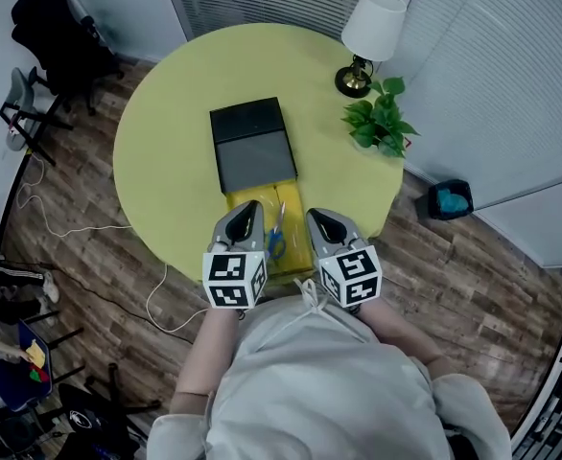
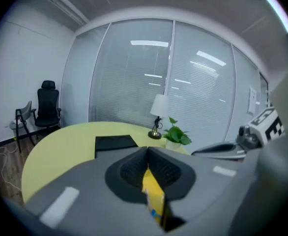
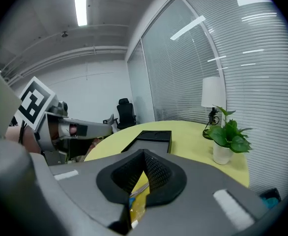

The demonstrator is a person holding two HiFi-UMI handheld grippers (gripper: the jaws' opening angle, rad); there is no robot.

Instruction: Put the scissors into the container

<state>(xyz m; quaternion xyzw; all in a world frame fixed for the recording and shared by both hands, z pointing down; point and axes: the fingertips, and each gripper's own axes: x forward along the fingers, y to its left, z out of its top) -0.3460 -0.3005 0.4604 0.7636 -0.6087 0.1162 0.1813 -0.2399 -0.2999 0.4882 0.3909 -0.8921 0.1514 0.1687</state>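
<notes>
A black flat box [image 1: 252, 144] lies in the middle of the round yellow table [image 1: 166, 142]. A yellow tray [image 1: 247, 199] sticks out from under the box toward me. Scissors [image 1: 276, 236] with blue handles lie on the tray, between my two grippers. The left gripper [image 1: 247, 211] hovers just left of the scissors and the right gripper [image 1: 321, 218] just right of them. In the left gripper view the left gripper [image 2: 147, 152] is shut on nothing, with yellow showing below it. My right gripper [image 3: 144, 155] also looks shut, above the scissors [image 3: 139, 191].
A white table lamp [image 1: 369, 36] and a potted plant [image 1: 382, 118] stand at the table's far right edge. A black office chair [image 1: 56, 41] is on the floor at the far left. A blue bin [image 1: 451, 199] sits on the floor to the right.
</notes>
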